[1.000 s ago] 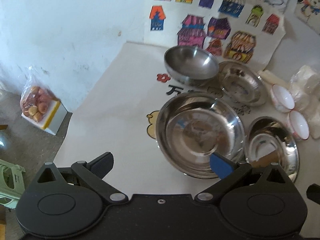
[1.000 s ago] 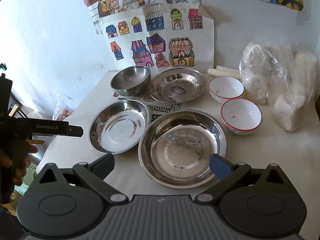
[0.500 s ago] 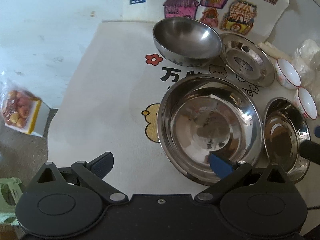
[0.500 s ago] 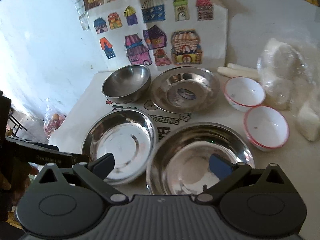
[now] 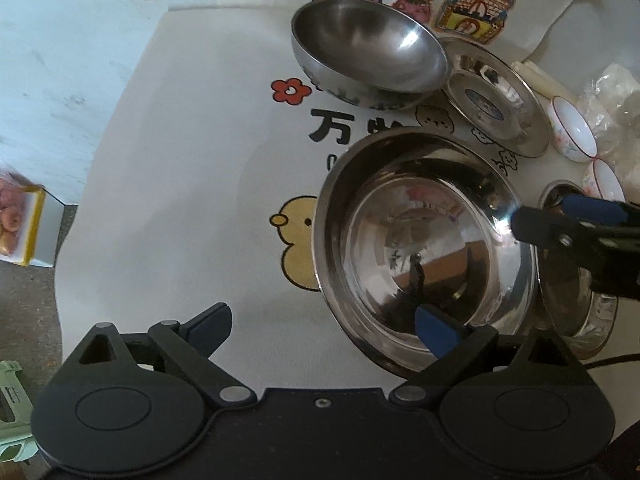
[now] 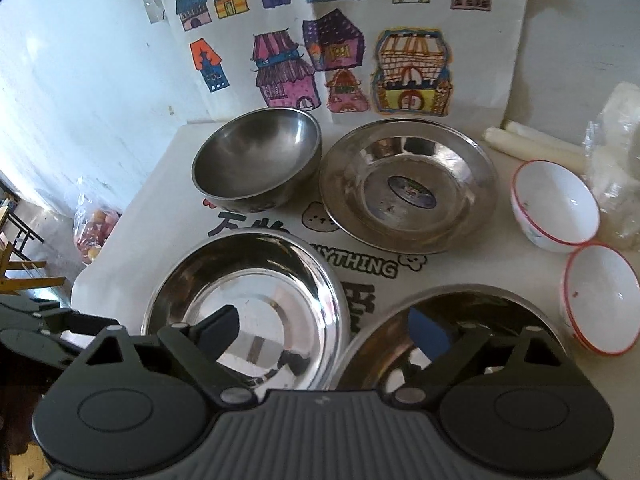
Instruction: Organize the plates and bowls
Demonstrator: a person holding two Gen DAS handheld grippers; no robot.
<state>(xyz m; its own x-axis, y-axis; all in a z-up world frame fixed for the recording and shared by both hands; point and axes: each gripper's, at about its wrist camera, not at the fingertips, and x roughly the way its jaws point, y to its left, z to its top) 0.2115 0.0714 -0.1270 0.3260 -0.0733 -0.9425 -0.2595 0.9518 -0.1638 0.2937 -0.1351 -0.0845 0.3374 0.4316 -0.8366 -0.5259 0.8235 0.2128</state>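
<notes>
Left wrist view: compared with a second ago both claws have dropped closer over the table [image 5: 168, 168], so the left claw [image 5: 320, 330], jaws wide and empty, now has its right finger inside the big steel plate [image 5: 420, 240] and its left finger outside the rim. Right claw [image 6: 326, 330], jaws closing with nothing pinched yet, straddles the gap between that plate and the second steel plate [image 6: 460, 320]. Likely rim grabs for stacking; steel bowl [image 6: 260, 164], shallow dish [image 6: 408, 188] and two white bowls [image 6: 556, 204] sit ahead, untouched.
</notes>
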